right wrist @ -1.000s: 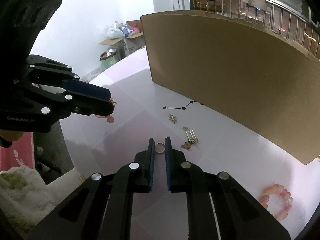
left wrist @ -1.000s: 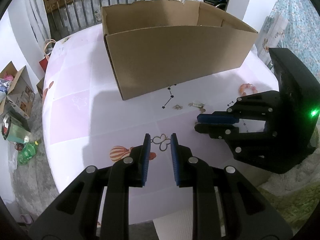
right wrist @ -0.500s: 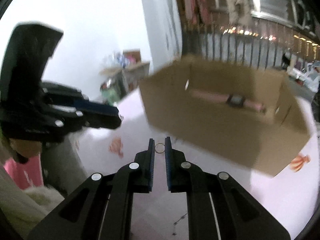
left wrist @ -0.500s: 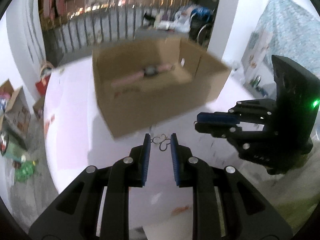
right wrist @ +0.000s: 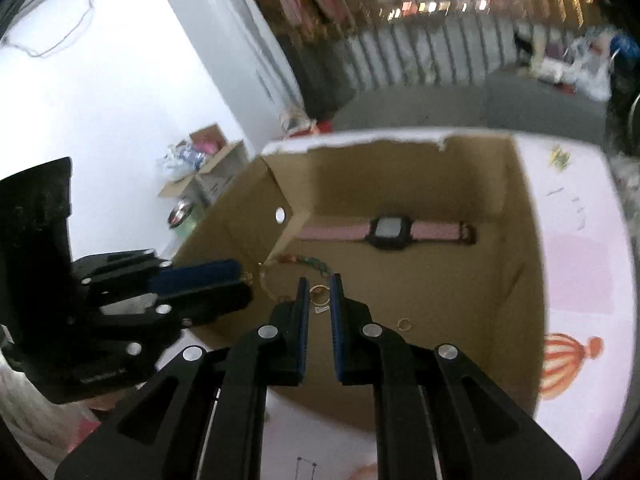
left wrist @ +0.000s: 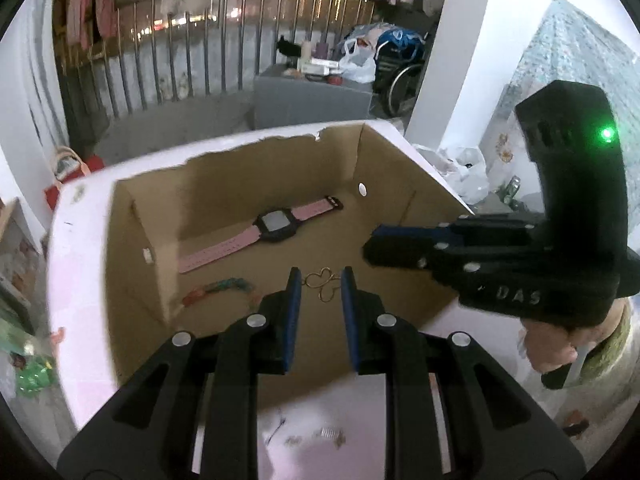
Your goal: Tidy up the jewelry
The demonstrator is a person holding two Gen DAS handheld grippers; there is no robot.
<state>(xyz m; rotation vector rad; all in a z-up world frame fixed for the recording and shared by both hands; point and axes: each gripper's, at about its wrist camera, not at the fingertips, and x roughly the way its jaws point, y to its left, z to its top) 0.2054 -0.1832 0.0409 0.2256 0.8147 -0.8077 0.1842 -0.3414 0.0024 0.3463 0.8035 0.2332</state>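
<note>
My left gripper [left wrist: 320,282] is shut on a gold butterfly-shaped wire pendant [left wrist: 323,285] and hangs over the open cardboard box [left wrist: 120,264]. My right gripper [right wrist: 319,293] is shut on a gold ring [right wrist: 319,293], also above the box [right wrist: 524,264]. Each gripper shows in the other's view: the right one [left wrist: 374,242] at the right, the left one [right wrist: 244,280] at the left. On the box floor lie a pink-strapped watch [left wrist: 276,224] [right wrist: 390,232], a red and green beaded piece [left wrist: 218,290] [right wrist: 308,262] and a second small ring [right wrist: 404,324].
The box stands on a table with a pale pink printed cloth [right wrist: 576,264]. Small jewelry pieces [left wrist: 320,436] lie on the cloth in front of the box. A person's hand [left wrist: 560,344] holds the right gripper. Railings, a grey cabinet and clutter fill the background.
Both grippers rose from the tabletop and moved forward over the box, each carrying its piece. The box's inside with the watch came into view.
</note>
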